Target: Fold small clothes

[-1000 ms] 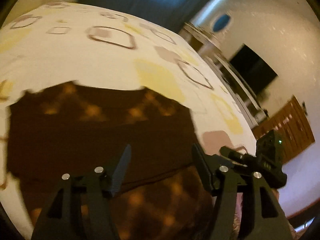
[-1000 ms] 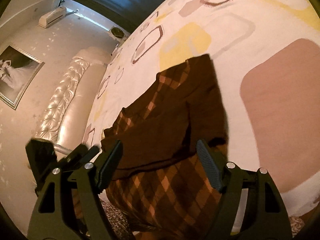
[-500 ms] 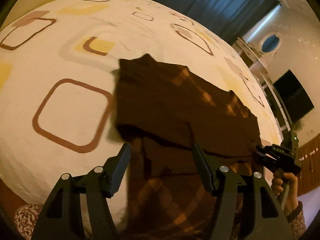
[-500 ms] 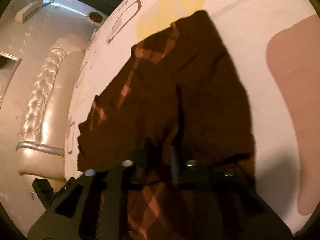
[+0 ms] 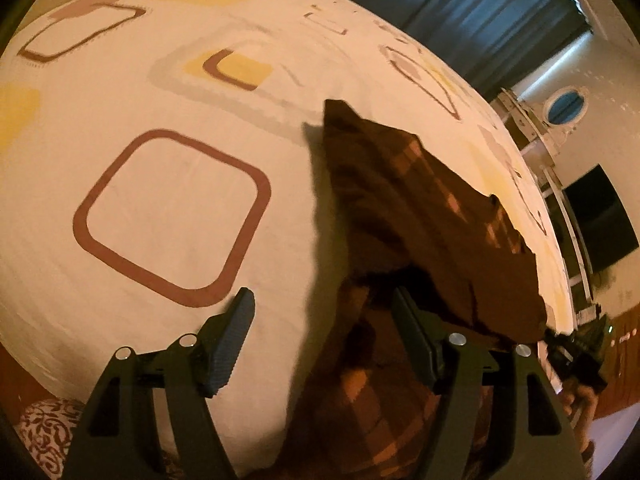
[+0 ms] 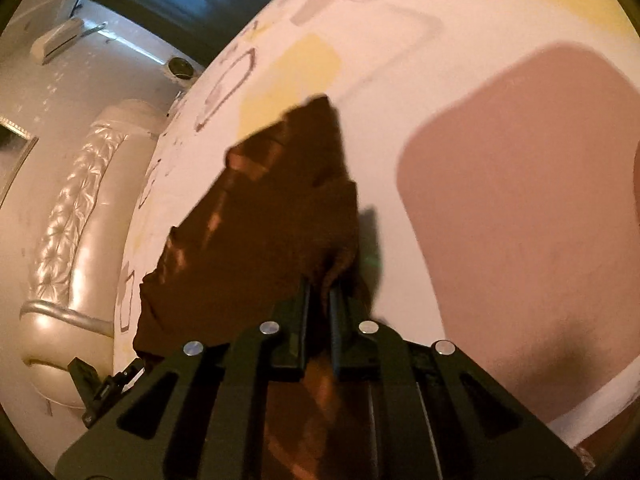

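A dark brown checked garment (image 5: 420,208) lies partly folded on the patterned bed sheet (image 5: 168,80). My left gripper (image 5: 324,312) is open just above the bed; the garment's left edge lies between its fingers, and the right finger (image 5: 416,340) sits over the cloth. My right gripper (image 6: 320,300) is shut on the garment (image 6: 260,216) at its near right edge and lifts that edge off the sheet. The right gripper also shows in the left wrist view (image 5: 580,348), far right. The left gripper shows in the right wrist view (image 6: 92,384), lower left.
The bed sheet (image 6: 500,140) spreads wide around the garment. A padded headboard (image 6: 68,216) stands at the left in the right wrist view. Dark curtains (image 5: 460,12), a shelf and a TV (image 5: 600,220) lie beyond the bed's far side.
My right gripper went from open to shut on the garment's edge and raised it. My left gripper stayed open and shifted toward the garment's left edge.
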Available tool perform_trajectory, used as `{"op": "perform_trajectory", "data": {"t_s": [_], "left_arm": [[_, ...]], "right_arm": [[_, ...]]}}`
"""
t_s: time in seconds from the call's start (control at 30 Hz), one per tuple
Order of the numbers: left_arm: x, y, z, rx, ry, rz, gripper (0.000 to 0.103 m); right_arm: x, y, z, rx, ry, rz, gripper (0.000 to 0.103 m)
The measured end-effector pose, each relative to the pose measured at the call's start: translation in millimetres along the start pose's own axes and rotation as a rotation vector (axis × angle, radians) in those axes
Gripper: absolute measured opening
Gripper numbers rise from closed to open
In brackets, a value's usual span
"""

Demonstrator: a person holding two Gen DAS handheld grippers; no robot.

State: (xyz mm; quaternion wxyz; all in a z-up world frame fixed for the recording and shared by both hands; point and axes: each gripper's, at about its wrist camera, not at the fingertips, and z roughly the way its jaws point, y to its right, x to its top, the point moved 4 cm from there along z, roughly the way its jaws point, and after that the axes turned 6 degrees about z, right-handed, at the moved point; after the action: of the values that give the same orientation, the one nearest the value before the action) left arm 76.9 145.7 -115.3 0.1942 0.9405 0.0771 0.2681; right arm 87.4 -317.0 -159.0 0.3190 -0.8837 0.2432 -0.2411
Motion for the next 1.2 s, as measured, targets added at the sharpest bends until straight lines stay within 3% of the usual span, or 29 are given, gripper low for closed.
{"op": "perform_trajectory", "data": {"t_s": [0.17,0.27,0.5,0.63,0.77,0.9,0.97,1.07,1.13,1.2], "left_arm": [[12,-10,3,-0.039,0.008,-0.088,0.070],[19,-11,9,-0.082,0.009,-0.138,0.076],[26,-1,14,-0.085,0.003,-0.095,0.077],[22,-7,3,-0.209,0.000,-0.213,0.077],[20,-6,5,-0.269,-0.013,-0.251,0.077],[19,-5,14,-0.227,-0.026,-0.231,0.077],[19,-5,16,-0.200,-0.024,-0.209,0.072],[20,-7,16,-0.148,-0.023,-0.177,0.050],[19,-9,18,-0.123,-0.046,-0.146,0.027],[17,-10,19,-0.109,-0.054,-0.126,0.023]], "right_arm": [[0,-2,1,0.012,-0.022,-0.015,0.009],[-1,-3,1,0.013,-0.024,-0.019,0.009],[-3,-12,-2,0.028,-0.020,-0.004,0.016],[-4,-17,-1,0.034,-0.031,-0.016,0.018],[-4,-15,0,0.034,-0.032,-0.008,0.018],[-5,-14,2,0.039,-0.033,0.000,0.018],[-6,-14,3,0.044,-0.035,0.005,0.018],[-8,-17,3,0.055,-0.040,0.002,0.019],[-9,-20,4,0.062,-0.043,-0.003,0.019],[-11,-23,4,0.065,-0.048,-0.010,0.019]]}}
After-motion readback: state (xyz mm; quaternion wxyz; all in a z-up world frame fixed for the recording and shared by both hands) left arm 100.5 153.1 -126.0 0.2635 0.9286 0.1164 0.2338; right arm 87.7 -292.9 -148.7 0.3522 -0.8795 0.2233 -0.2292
